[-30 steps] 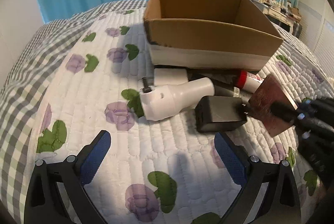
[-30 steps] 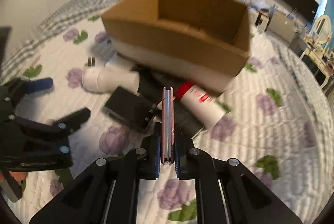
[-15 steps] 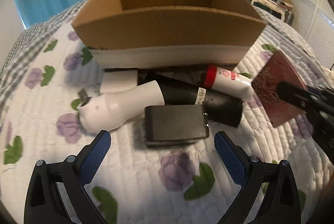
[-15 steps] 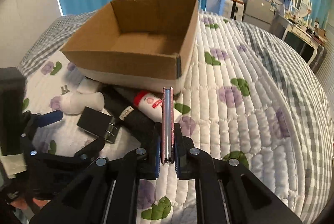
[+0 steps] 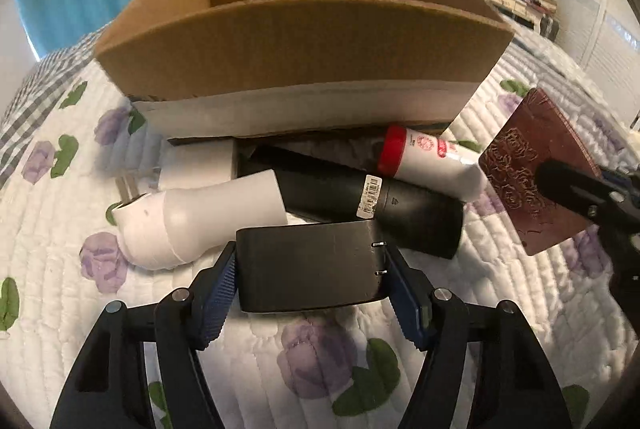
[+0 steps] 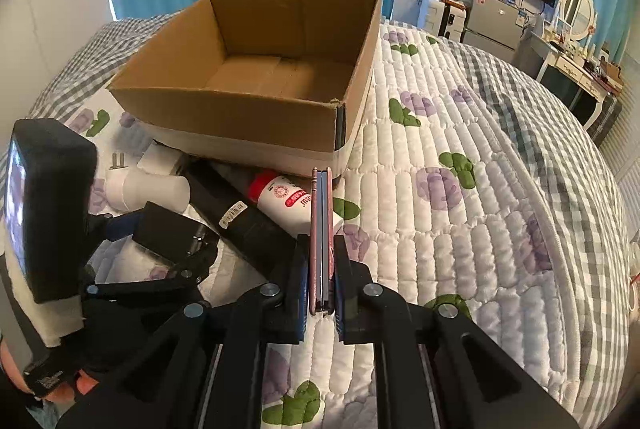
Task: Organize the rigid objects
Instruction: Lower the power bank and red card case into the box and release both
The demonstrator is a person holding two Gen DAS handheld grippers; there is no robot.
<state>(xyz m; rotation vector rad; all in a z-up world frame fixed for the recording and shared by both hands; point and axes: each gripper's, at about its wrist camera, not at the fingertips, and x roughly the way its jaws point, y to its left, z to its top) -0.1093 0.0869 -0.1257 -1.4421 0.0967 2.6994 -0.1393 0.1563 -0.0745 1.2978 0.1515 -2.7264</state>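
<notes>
- Left tool (image 5: 310,271): blue-padded fingers (image 5: 216,293) press both short ends of a black power adapter (image 5: 308,265); pinching it. Adapter is a matte black block with two small metal pins on its right end, lying flat on the bed quilt (image 5: 100,317).
- Right tool (image 6: 321,283): closed tight on a thin flat case (image 6: 321,229), held edge-up. From its own camera only a pink and blue-grey edge shows; the left camera shows its dark red-brown embossed face (image 5: 532,173).
- Just beyond the adapter: a white angled plug fitting (image 5: 200,217) on the left, touching the adapter's far edge; a black cylinder (image 5: 360,205) with a barcode sticker lies diagonally behind it.
- Behind the cylinder: a white bottle (image 5: 428,161) with a red cap, on its side.
- Farthest out: open cardboard box (image 6: 224,117), brown with a white band along the bottom, interior bare cardboard. The loose items lie against its near wall.
</notes>
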